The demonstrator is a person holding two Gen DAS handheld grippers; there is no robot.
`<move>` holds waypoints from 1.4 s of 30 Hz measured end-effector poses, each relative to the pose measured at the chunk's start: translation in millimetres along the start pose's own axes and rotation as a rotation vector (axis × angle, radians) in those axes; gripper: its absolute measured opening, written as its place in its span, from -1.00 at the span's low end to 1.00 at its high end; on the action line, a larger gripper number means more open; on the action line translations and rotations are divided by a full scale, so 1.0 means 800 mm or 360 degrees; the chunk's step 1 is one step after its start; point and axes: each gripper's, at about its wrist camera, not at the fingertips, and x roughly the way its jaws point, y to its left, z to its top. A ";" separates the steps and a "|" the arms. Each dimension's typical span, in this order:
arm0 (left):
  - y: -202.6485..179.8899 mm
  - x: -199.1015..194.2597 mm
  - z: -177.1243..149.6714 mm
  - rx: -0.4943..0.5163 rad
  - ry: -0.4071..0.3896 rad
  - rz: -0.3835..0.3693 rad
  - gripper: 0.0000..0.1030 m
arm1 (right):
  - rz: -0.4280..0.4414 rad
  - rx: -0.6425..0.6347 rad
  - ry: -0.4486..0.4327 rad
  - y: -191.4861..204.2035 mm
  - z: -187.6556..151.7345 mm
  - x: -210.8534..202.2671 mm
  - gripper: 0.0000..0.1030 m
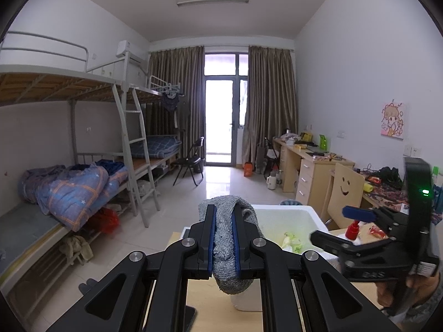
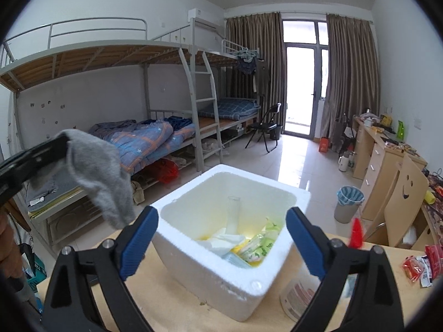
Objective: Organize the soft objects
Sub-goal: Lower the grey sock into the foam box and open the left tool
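Hanging in the air is a gray sock [image 1: 227, 238], pinched tight between the blue pads of the left tongs [image 1: 223, 238]. The sock sticks out above the pads and droops down below them. In the right wrist view the same sock [image 2: 97, 174] dangles at the left side, above the near left part of the worktop [image 2: 171, 304], just beside a white foam box [image 2: 229, 271].

The box stands on the light wood worktop, close to its far edge. Inside it lie some white paper and green and white packets [image 2: 260, 246]. The sock is not in the box.

The right tongs [image 2: 221, 246] are spread wide apart, and nothing is between their blue pads. They sit in front of the box, one pad by each side of it. In the left wrist view the right tongs [image 1: 357, 221] show at the right side, with a hand [image 1: 393, 290] holding them.

A white tub [image 2: 299, 296] sits against the box's near right corner. Small red snack packs [image 2: 418, 265] lie near the worktop's right edge. Behind, on the floor, stands a trash bin [image 2: 347, 204] by a wooden chair with a smiley face [image 2: 407, 202].
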 end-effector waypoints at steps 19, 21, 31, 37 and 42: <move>-0.053 0.056 0.011 0.0045 0.0052 -0.0162 -0.79 | -0.0112 -0.0033 -0.0131 -0.009 -0.016 -0.077 0.99; -0.061 0.066 0.009 0.0076 0.0052 -0.0158 -0.79 | -0.0137 -0.0024 -0.0139 -0.012 -0.021 -0.084 0.99; -0.089 0.101 0.005 0.0116 0.0129 -0.0223 -0.79 | -0.0190 0.0031 -0.0163 -0.016 -0.047 -0.115 0.99; -0.091 0.118 0.004 0.0113 0.0159 -0.0230 -0.79 | -0.0178 0.0098 -0.0152 -0.013 -0.064 -0.126 0.99; -0.094 0.135 0.000 0.0119 0.0213 -0.0253 -0.63 | -0.0195 0.0119 -0.0154 -0.012 -0.070 -0.133 0.99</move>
